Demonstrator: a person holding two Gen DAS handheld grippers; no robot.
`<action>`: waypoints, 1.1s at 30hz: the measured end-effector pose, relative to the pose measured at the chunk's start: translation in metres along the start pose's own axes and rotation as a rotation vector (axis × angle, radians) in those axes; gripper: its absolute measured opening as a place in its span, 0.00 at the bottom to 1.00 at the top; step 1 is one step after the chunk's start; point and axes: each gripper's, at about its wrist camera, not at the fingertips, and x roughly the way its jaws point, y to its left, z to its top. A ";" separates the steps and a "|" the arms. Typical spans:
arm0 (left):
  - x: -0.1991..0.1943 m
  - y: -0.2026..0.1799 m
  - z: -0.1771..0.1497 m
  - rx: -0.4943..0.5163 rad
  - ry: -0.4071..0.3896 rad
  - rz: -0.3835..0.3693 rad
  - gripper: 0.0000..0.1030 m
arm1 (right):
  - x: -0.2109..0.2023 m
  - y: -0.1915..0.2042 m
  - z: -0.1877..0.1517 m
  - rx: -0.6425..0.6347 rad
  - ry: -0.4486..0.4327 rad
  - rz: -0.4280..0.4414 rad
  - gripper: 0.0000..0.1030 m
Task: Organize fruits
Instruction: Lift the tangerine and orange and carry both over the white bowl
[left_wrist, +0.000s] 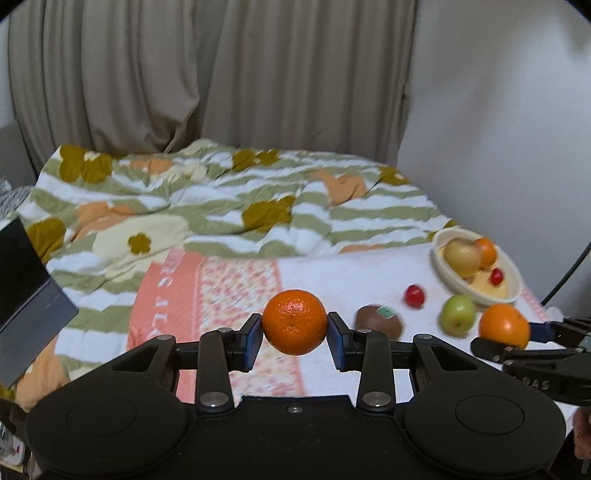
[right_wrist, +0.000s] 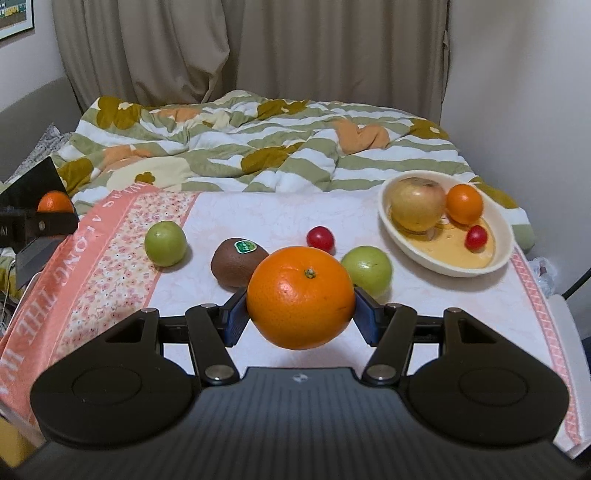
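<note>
Looking at the bowl (right_wrist: 496, 264) first: it's a cream oval dish sitting at the far right of the cloth (right_wrist: 258, 214), and it's got three things in it, a yellowish apple (right_wrist: 417, 205) on the left, a small orange (right_wrist: 464, 204) touching it on the right, and a cherry tomato (right_wrist: 475, 237) just in front of that orange.

Loose on the cloth there's another tomato (right_wrist: 320, 238), a kiwi (right_wrist: 236, 262) with a green sticker, and two green apples, one (right_wrist: 165, 243) over on the left by the floral border, the other (right_wrist: 369, 267) near the bowl and partly behind the big orange.

Both grippers are busy. The left gripper (left_wrist: 294, 328) has its blue pads pinching a mandarin (left_wrist: 294, 321) from both sides, held up off the cloth. The right gripper (right_wrist: 300, 317) is clamped on a big orange (right_wrist: 300, 297) the same way, pads pressing on its sides, also clear of the surface.

Behind all that is a rumpled striped quilt (right_wrist: 258, 147) and beige curtains (right_wrist: 258, 48). A dark laptop (left_wrist: 22, 291) sits at the left edge.
</note>
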 end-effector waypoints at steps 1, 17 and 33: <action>-0.003 -0.007 0.002 0.006 -0.008 -0.002 0.40 | -0.004 -0.005 0.000 -0.001 -0.001 0.002 0.72; -0.013 -0.141 0.017 -0.035 -0.055 0.036 0.40 | -0.035 -0.131 0.010 -0.102 -0.001 0.106 0.72; 0.088 -0.261 0.034 -0.007 0.025 -0.044 0.40 | 0.030 -0.249 0.047 -0.110 -0.034 0.091 0.72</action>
